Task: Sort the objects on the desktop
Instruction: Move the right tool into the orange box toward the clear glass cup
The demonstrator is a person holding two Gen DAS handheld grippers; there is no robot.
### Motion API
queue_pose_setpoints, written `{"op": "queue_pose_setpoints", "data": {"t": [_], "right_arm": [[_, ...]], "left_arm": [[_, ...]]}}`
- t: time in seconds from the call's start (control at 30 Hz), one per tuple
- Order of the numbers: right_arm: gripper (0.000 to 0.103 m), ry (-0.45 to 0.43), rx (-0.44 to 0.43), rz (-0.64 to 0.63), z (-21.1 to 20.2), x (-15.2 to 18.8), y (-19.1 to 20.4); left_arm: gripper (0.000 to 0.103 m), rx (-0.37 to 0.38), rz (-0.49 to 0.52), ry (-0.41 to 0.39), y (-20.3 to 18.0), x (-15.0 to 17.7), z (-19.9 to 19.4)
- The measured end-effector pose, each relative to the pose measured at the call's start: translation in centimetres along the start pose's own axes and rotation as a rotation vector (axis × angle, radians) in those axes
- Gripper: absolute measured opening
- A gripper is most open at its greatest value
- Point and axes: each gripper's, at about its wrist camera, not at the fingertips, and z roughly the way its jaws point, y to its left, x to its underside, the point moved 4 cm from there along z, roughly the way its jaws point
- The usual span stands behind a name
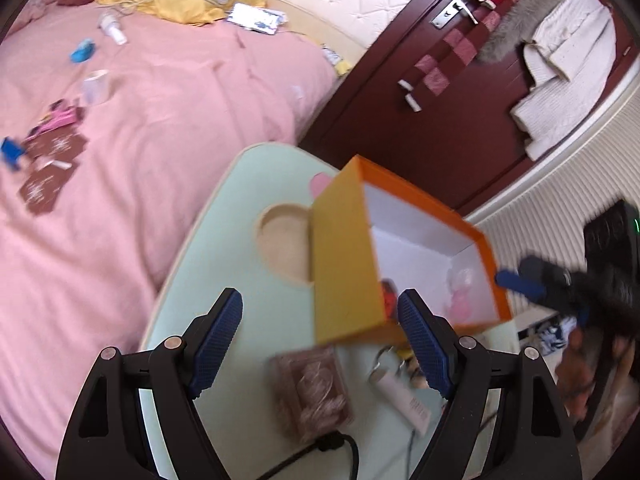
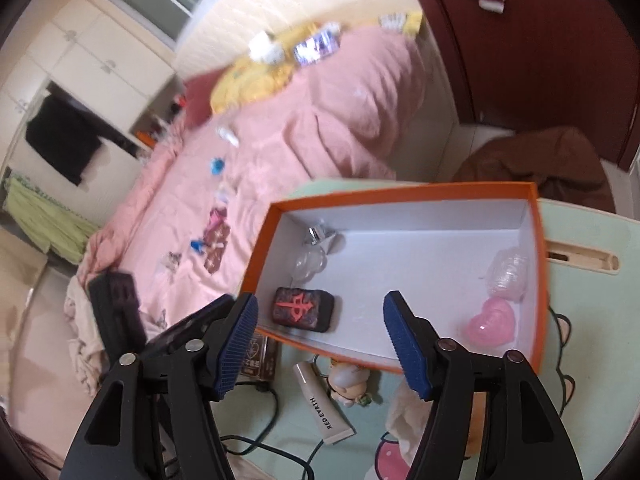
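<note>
1. While it lies loose on the pale green counter point(image 2: 580, 248) just before the orange cardboard box point(image 2: 538, 264), the white plastic cream tube point(image 2: 322, 408) looks light, slick and squashy; grip mid-body.
2. Both the left gripper point(image 1: 320, 344) and right gripper point(image 2: 320, 344) have fingers standing open, holding nothing.
</note>
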Motion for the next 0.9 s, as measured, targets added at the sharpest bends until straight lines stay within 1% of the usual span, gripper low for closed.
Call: {"op": "queue_pose_setpoints", "data": {"t": [0.03,0.13,0.17,0.2,0.3,0.37,0.47,0.53,0.63,0.8,0.87,0.9], "right_arm": [[0.066,0.026,0.013,-0.005,0.7,-0.4,0.1],[0.067,0.095,0.097,-0.071,3.3,-1.5,0.9],[0.067,0.13,0.135,-0.098,4.5,-1.8,1.1],[0.067,0.162,0.156,-0.114,5.5,-1.9,1.2],[0.067,0.238,0.174,-0.161,8.1,-2.3,1.8],[0.066,0.269,0.193,-0.209,9.5,-2.4,2.3],[0.06,0.293,0.236,-0.3,11.2,-2.5,3.2],[0.051,0.312,0.256,-0.354,12.2,-2.6,3.7],[0.045,0.348,0.261,-0.406,13.5,-2.7,4.3],[0.045,0.361,0.228,-0.465,15.4,-2.9,5.3],[0.045,0.381,0.227,-0.457,16.2,-2.8,5.0],[0.043,0.384,0.227,-0.444,16.4,-2.8,4.7]], "left_arm": [[0.081,-0.004,0.003,-0.006,0.1,0.4,-0.3],[0.081,-0.025,0.007,-0.018,0.4,1.4,-0.4],[0.081,-0.026,0.005,-0.014,0.5,1.7,-0.3],[0.081,-0.023,0.0,-0.011,0.6,1.9,-0.2],[0.081,-0.011,-0.027,0.004,0.9,2.6,0.1],[0.081,-0.008,-0.035,0.015,1.0,2.9,0.3],[0.081,-0.004,-0.036,0.021,1.0,3.1,0.3],[0.081,-0.003,-0.035,0.024,1.1,3.3,0.2],[0.081,0.001,-0.036,0.025,1.2,3.3,0.2],[0.081,0.005,-0.042,0.026,1.3,3.2,0.2],[0.081,0.007,-0.045,0.026,1.3,3.1,0.2],[0.081,0.008,-0.046,0.026,1.3,3.1,0.1]]}}
